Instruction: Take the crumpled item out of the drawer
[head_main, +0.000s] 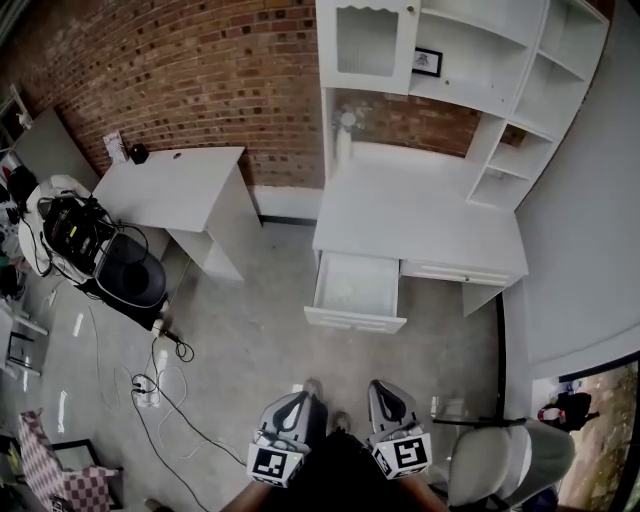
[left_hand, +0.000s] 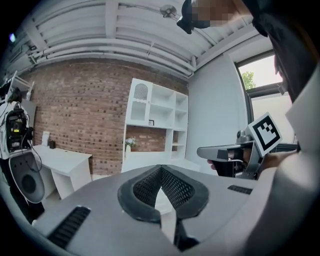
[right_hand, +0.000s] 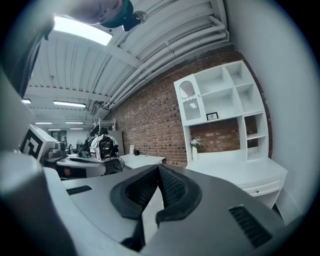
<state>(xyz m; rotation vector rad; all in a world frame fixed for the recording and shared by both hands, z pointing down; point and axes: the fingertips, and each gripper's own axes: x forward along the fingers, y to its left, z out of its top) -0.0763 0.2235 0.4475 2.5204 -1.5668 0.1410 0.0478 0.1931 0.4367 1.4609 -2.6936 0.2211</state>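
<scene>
In the head view a white desk (head_main: 420, 215) with a shelf hutch stands ahead, and its left drawer (head_main: 355, 318) is pulled open. The inside of the drawer is pale. A faint crumpled shape (head_main: 348, 290) shows near its middle, too small to make out. Both grippers are held low, close to the person's body and well short of the drawer. My left gripper (head_main: 298, 398) (left_hand: 161, 167) is shut, pads meeting, nothing between them. My right gripper (head_main: 385, 388) (right_hand: 158, 166) is also shut and empty. The two are side by side.
A closed drawer (head_main: 455, 272) sits to the right of the open one. A second white desk (head_main: 175, 185) stands at the left, with a black chair (head_main: 130, 275) and cables (head_main: 150, 380) on the concrete floor. A white chair (head_main: 500, 460) is at the lower right.
</scene>
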